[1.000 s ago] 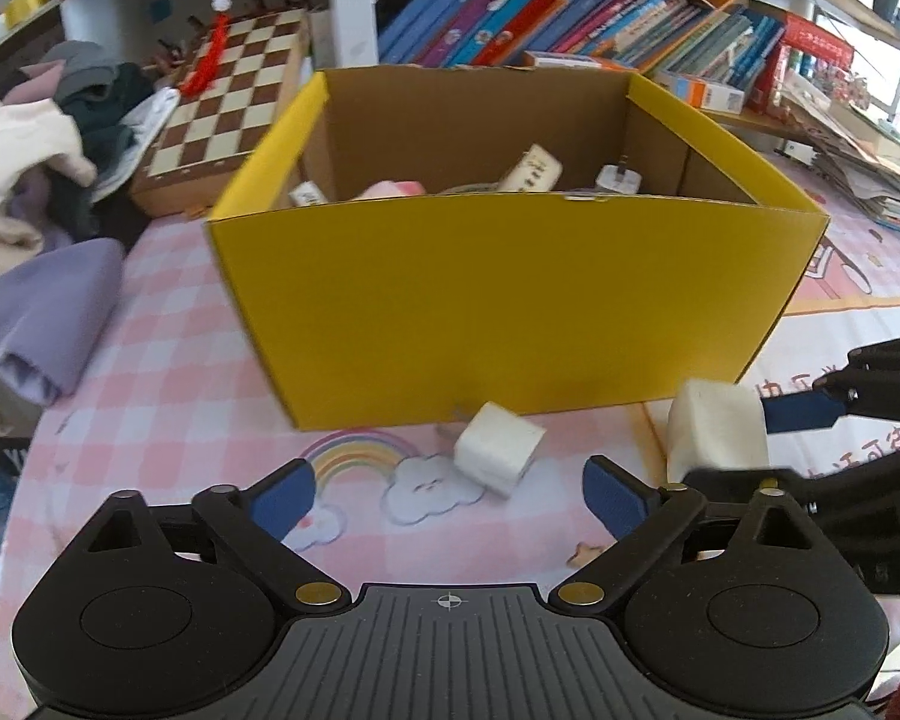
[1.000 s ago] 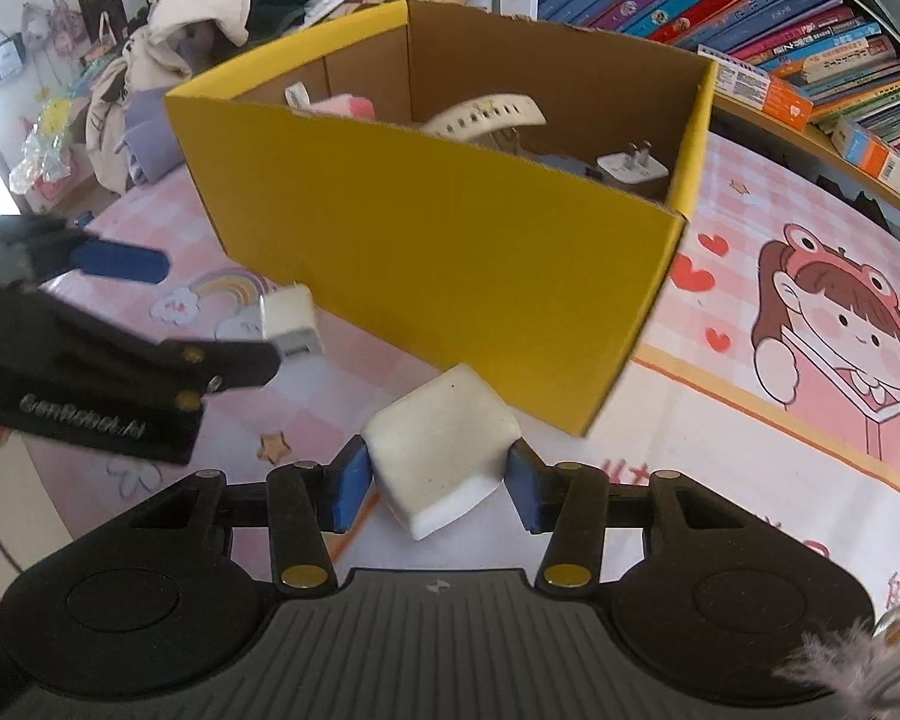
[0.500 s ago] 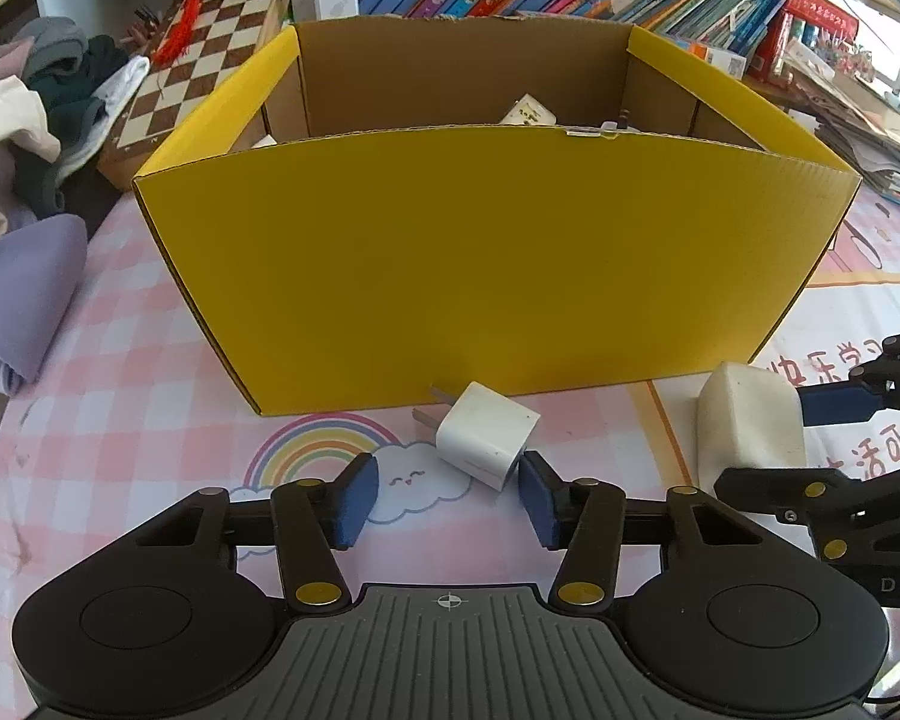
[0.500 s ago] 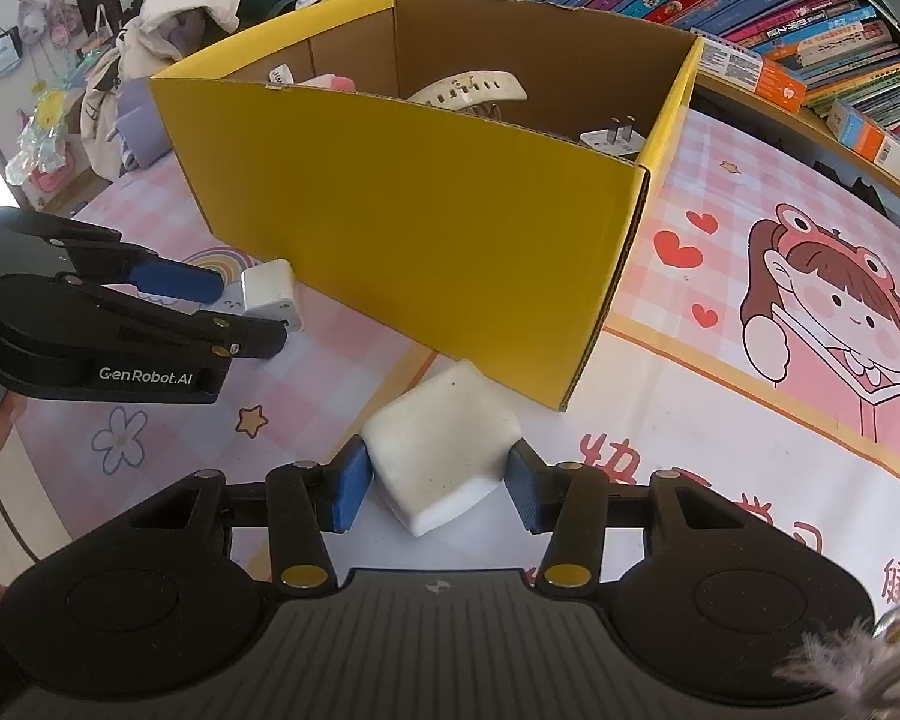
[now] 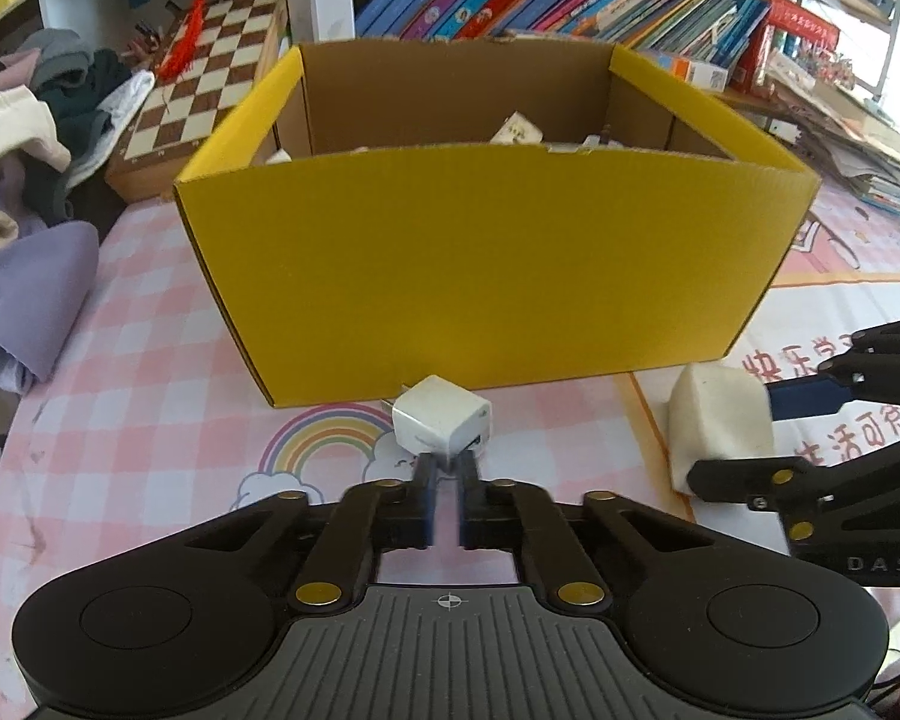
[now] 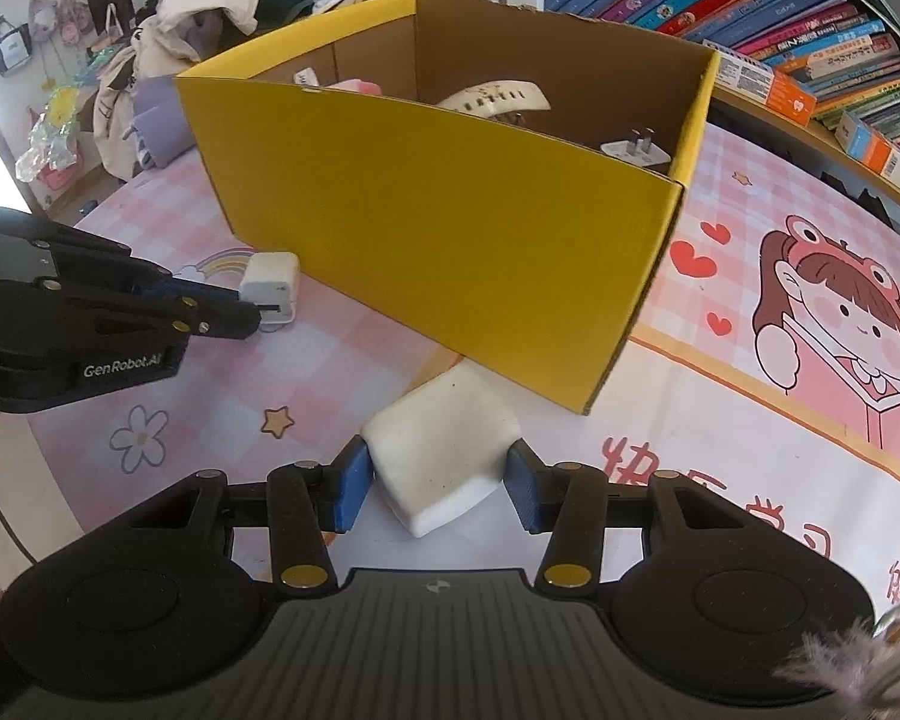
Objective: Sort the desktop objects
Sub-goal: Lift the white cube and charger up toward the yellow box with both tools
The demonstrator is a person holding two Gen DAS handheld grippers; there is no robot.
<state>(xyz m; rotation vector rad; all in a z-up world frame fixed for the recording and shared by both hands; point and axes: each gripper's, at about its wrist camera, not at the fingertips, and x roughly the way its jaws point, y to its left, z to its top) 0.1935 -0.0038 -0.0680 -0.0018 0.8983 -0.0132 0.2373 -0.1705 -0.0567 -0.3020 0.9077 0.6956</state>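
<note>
Pinching the near corner of the small white charger cube [image 5: 441,423], the left gripper [image 5: 444,480] has its blue pads nearly together, clamped on just that edge, a shallow hold that looks chosen because the cube sits low on the pink checked tablecloth [image 5: 150,372], just in front of the yellow box [image 5: 492,264]. The right gripper [image 6: 435,483] brackets a larger white block [image 6: 444,450] with a pad against each side, closed on it near the box's front corner; whether the block rests on the cloth or is slightly raised cannot be told. Both pieces lie outside the box, which already holds a white power strip [image 6: 495,99], a wall plug [image 6: 633,150] and something pink. The cube is glossy with rounded edges, a port on its near face and prongs pointing at the box; the block looks matte and slightly scuffed.
</note>
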